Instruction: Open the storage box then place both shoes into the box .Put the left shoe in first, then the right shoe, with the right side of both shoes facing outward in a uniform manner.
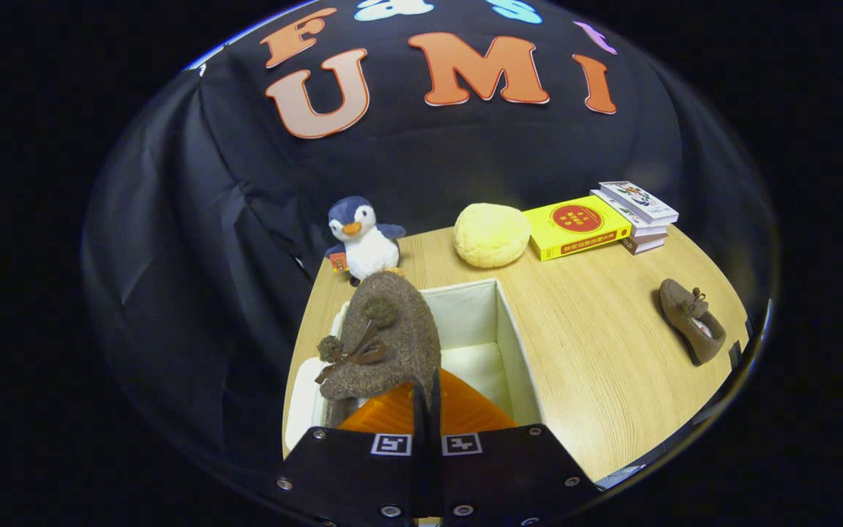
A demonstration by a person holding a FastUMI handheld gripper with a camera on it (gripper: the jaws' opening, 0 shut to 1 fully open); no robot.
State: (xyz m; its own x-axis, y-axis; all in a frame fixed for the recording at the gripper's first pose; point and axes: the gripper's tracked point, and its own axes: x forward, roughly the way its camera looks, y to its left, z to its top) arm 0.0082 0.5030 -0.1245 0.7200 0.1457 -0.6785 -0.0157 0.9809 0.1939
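My gripper [425, 410] is shut on a brown felt shoe [385, 340] with pompoms and a bow, pinching the edge of its opening between both fingers. The shoe hangs toe up over the left half of the open white storage box [513, 344], whose inside wall and pale floor show to the right of it. The box lid [303, 410] lies flat against the box's left side. The second brown shoe [692, 318] lies on its sole on the wooden table, far to the right of the box.
Beyond the box stand a plush penguin [361, 238], a yellow round cushion [491, 234], a yellow book [577, 227] and a small stack of books [637, 216]. The wooden table [597, 351] ends close to the box's left and near the lone shoe on the right.
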